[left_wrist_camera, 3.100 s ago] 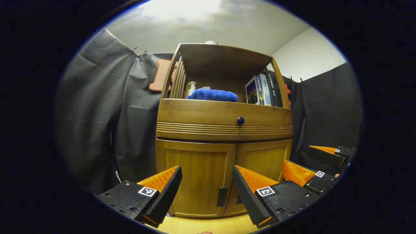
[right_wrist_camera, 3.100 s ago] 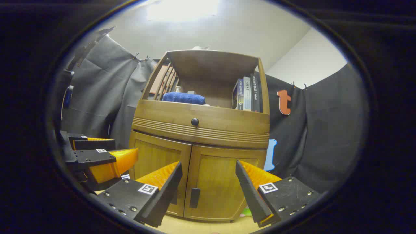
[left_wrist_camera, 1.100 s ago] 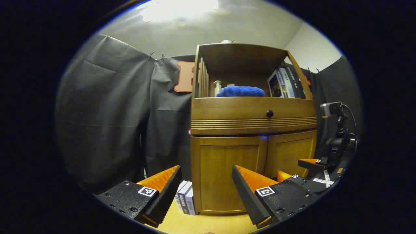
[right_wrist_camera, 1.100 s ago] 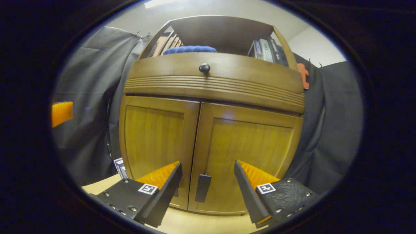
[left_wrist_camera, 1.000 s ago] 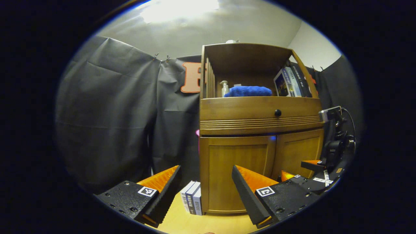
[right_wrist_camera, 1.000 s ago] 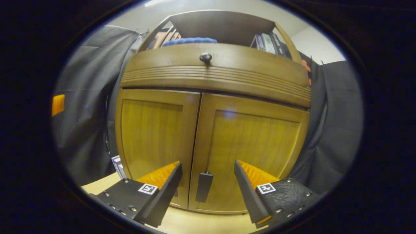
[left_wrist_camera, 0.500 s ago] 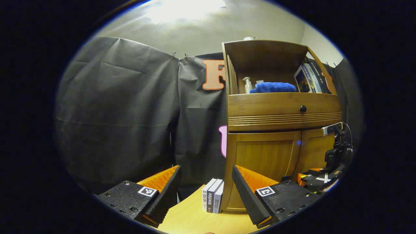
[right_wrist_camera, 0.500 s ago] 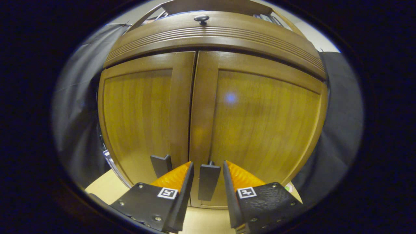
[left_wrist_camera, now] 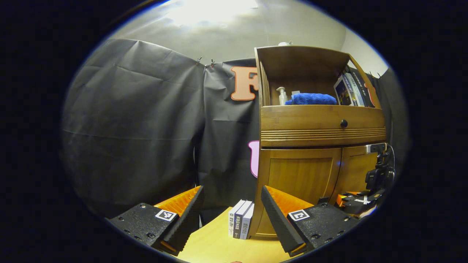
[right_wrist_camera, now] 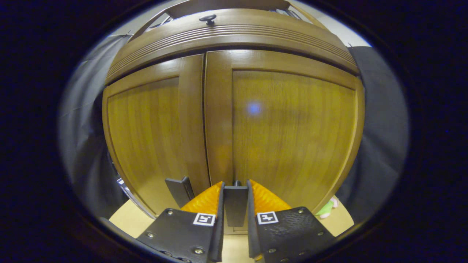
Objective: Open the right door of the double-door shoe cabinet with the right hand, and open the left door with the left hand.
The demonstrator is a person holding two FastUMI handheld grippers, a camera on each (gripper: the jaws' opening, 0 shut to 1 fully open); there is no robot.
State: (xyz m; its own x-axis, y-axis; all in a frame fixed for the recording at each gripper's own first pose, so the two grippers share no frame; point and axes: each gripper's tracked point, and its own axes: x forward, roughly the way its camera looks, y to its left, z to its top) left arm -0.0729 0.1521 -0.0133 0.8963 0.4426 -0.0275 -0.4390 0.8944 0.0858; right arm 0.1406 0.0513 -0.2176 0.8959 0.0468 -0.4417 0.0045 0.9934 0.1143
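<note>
The wooden shoe cabinet (right_wrist_camera: 278, 33) looms close in the right gripper view, with its right door (right_wrist_camera: 292, 128) and left door (right_wrist_camera: 146, 135) both closed. My right gripper (right_wrist_camera: 236, 208) is shut on the right door's dark handle (right_wrist_camera: 236, 199), a finger pressing on each side. The left door's handle (right_wrist_camera: 179, 191) stands free just to its left. In the left gripper view, my left gripper (left_wrist_camera: 232, 215) is open and holds nothing, well back from the cabinet (left_wrist_camera: 321, 124), which stands to the right. The right gripper (left_wrist_camera: 353, 200) shows there low at the doors.
Three books (left_wrist_camera: 241, 223) stand on the light wooden floor (left_wrist_camera: 215, 244) against the cabinet's left side. The open shelf holds a blue towel (left_wrist_camera: 310, 98), a pump bottle (left_wrist_camera: 281, 95) and books (left_wrist_camera: 349, 91). A drawer knob (left_wrist_camera: 343, 123) sits below. A small green object (right_wrist_camera: 325, 210) lies at the cabinet's right.
My right gripper has moved in to the right door and shut on its handle. The left gripper has swung left, away from the cabinet front, and stays open.
</note>
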